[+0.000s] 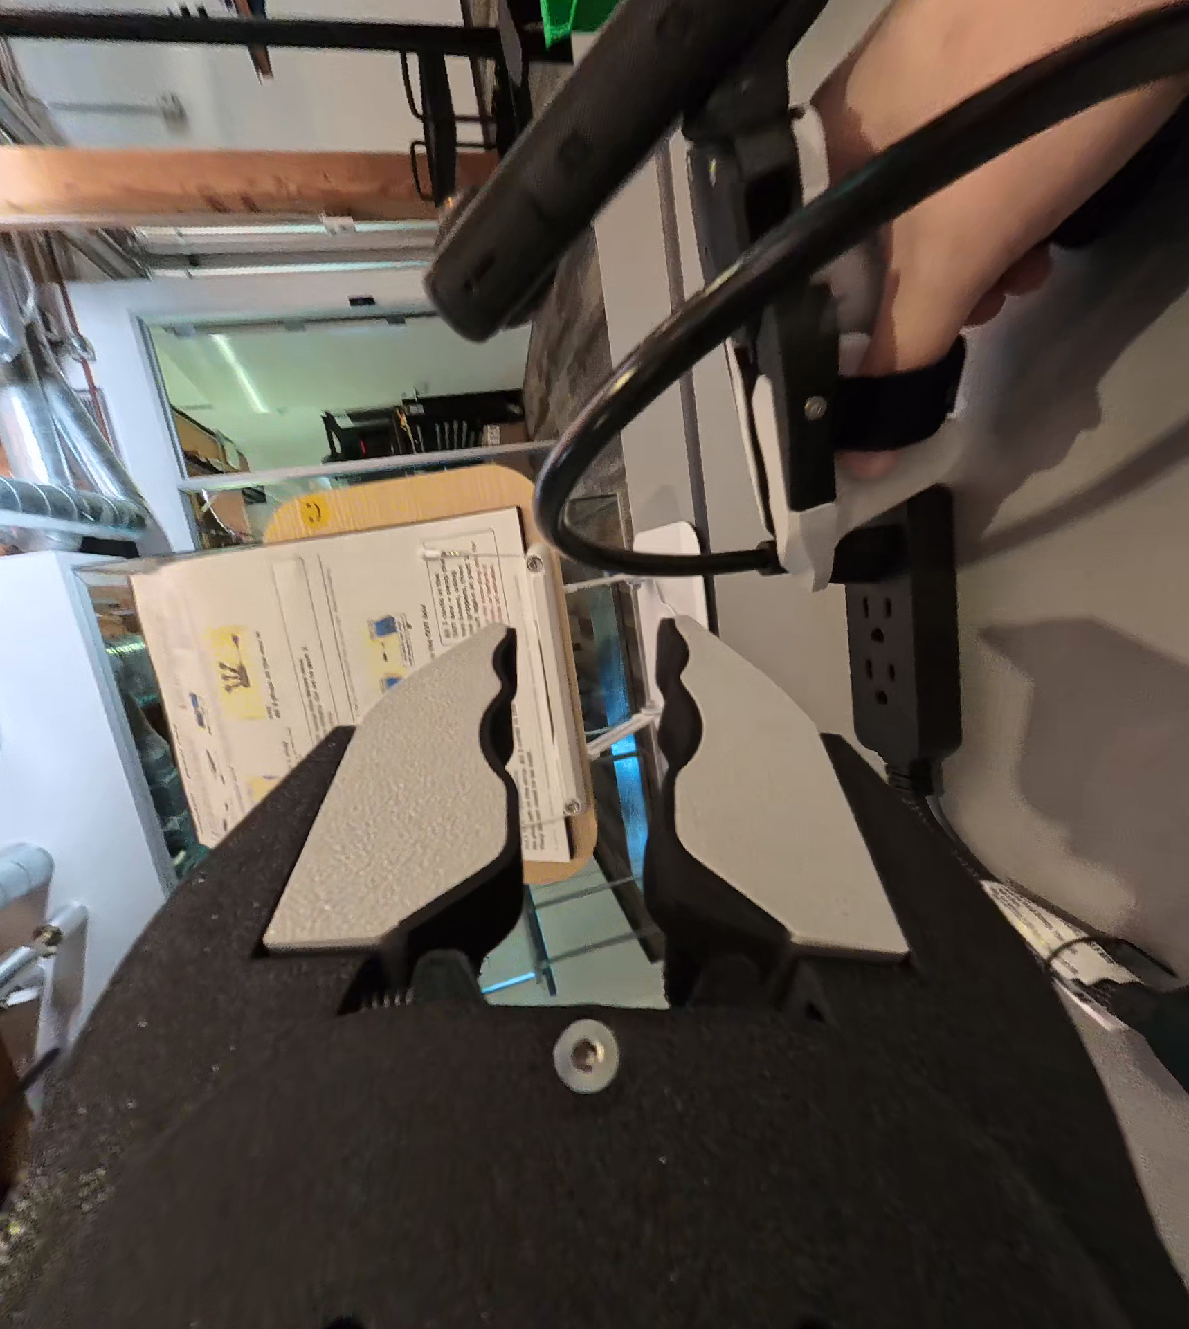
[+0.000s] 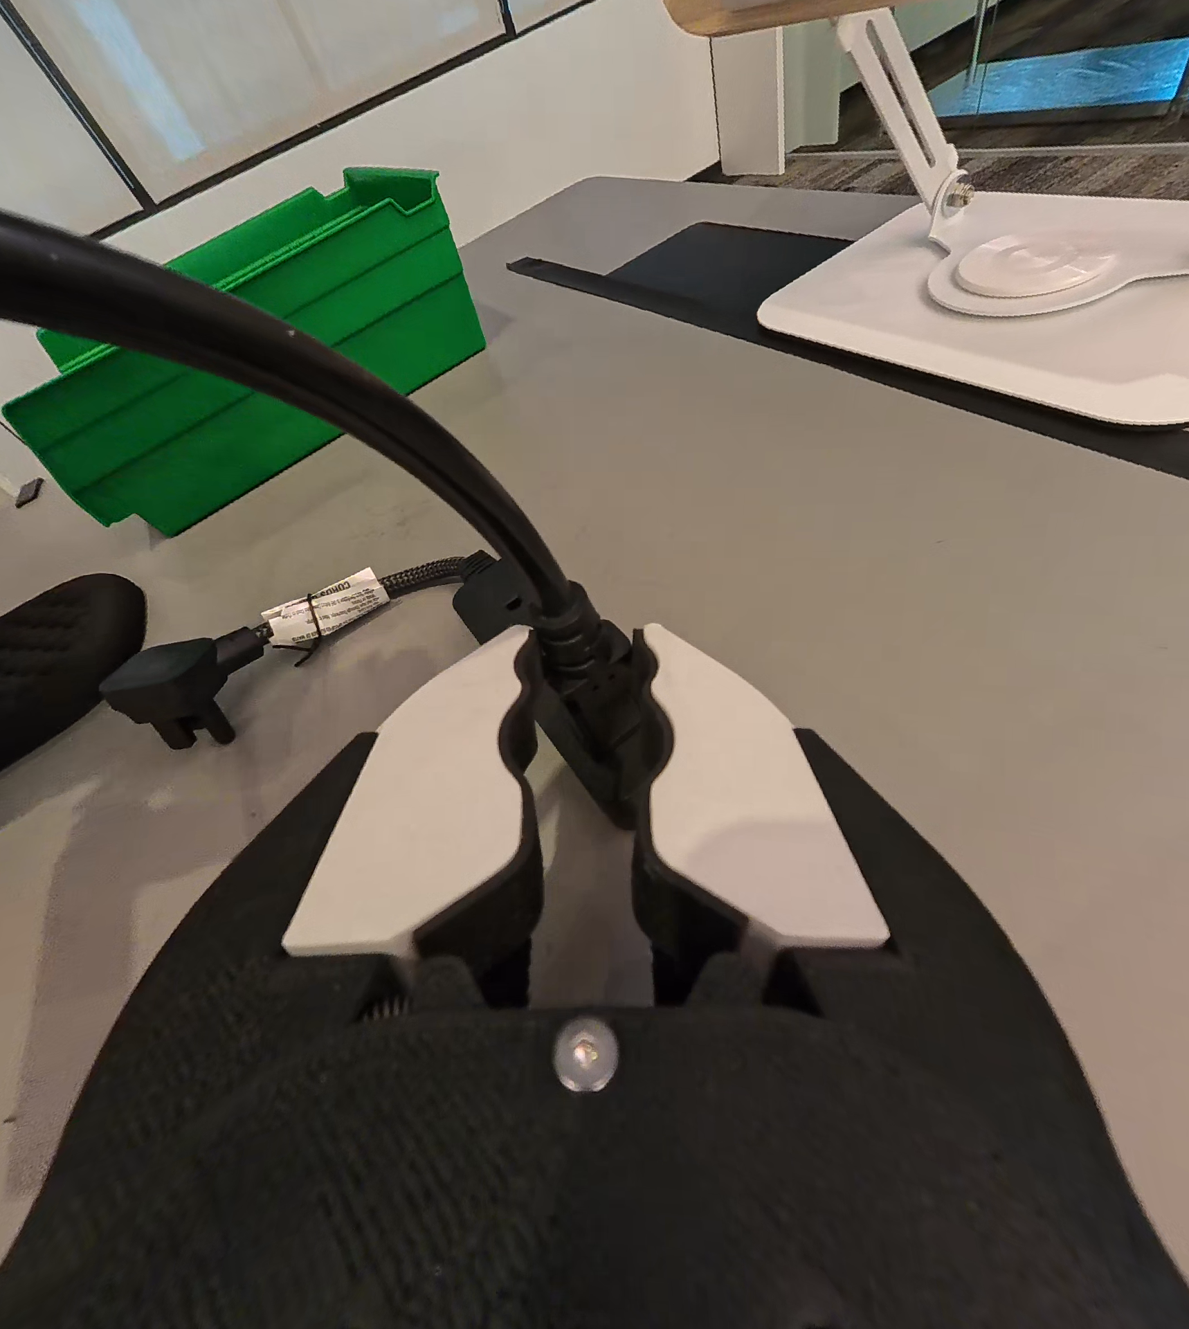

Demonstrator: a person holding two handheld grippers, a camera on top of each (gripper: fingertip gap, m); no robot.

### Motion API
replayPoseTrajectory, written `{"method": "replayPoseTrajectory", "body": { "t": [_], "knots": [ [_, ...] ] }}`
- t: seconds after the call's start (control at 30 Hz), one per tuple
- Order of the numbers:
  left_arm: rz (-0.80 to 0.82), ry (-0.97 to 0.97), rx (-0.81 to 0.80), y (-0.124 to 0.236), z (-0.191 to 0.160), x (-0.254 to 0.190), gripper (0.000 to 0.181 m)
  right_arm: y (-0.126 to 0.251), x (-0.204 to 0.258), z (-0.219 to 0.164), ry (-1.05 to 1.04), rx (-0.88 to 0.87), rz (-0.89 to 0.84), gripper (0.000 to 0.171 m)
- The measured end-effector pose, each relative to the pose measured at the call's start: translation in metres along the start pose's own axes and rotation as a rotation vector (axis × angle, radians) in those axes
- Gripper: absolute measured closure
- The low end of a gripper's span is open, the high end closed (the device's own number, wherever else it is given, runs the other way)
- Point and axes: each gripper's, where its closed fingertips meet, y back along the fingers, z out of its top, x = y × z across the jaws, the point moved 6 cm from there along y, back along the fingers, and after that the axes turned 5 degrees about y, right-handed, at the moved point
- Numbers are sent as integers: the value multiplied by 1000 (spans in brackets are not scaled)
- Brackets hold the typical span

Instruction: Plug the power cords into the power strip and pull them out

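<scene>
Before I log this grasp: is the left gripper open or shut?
Open: the left gripper's fingers stand apart, nothing between them.

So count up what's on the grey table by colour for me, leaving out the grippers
Black: 3, the power strip, the power cord held by the right gripper, and the strip's own flat plug
Green: 1, the bin
White: 1, the stand base
Total: 5

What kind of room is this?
Probably an office or workshop. A grey tabletop holds a green plastic storage bin, a white flat-based stand and a black power strip. Glass partitions and shiny silver ducts show behind.
</scene>
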Motion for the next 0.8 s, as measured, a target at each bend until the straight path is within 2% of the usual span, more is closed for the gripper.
{"method": "replayPoseTrajectory", "body": {
  "t": [0.8],
  "knots": [
    [-20, -71, -58, 3, 19, -10, 149, 1, -2, 0, -21, -3, 11, 146]
  ]
}}
